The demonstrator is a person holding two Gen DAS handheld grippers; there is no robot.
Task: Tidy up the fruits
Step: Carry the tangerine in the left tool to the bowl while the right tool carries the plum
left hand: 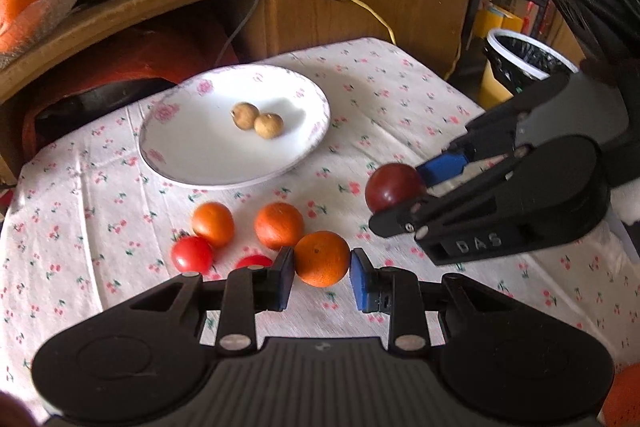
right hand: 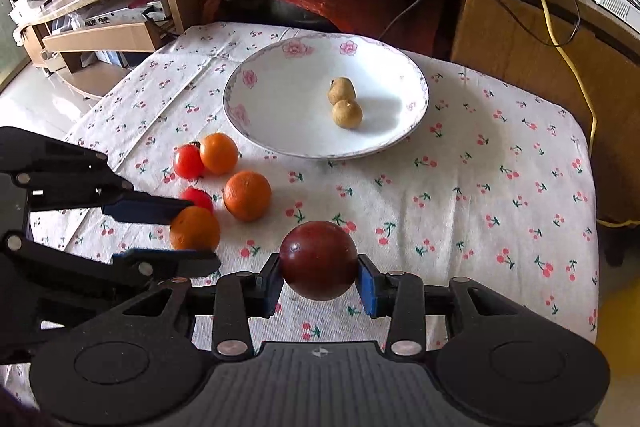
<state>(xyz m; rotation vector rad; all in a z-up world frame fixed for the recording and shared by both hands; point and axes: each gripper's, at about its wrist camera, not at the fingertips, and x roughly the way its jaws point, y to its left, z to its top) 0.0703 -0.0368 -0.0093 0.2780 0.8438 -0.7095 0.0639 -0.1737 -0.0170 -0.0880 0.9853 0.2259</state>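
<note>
Both tongs are loaded, so the step in hand looks like the carry to the dish; the left gripper (left hand: 322,273) has its blue pads pressed on either side of a round orange mandarin (left hand: 322,259), narrowed to the fruit's width; the right gripper (right hand: 319,281) is likewise clamped on a glossy dark-red round plum (right hand: 318,259), pads touching both flanks. The white porcelain plate with pink flower rim (right hand: 416,115) lies ahead of both tongs, on the cherry-print cloth (right hand: 480,187), holding two small tan longans (right hand: 346,113) side by side; two more mandarins (left hand: 279,225) and two small red tomatoes (left hand: 192,254) sit just ahead and left of the left tong. Next each fruit needs moving forward over the plate's bare part, clear of the longans, then a gentle release. Both tongs point forward and slightly down, the right one crossing in from the left tong's right side.
</note>
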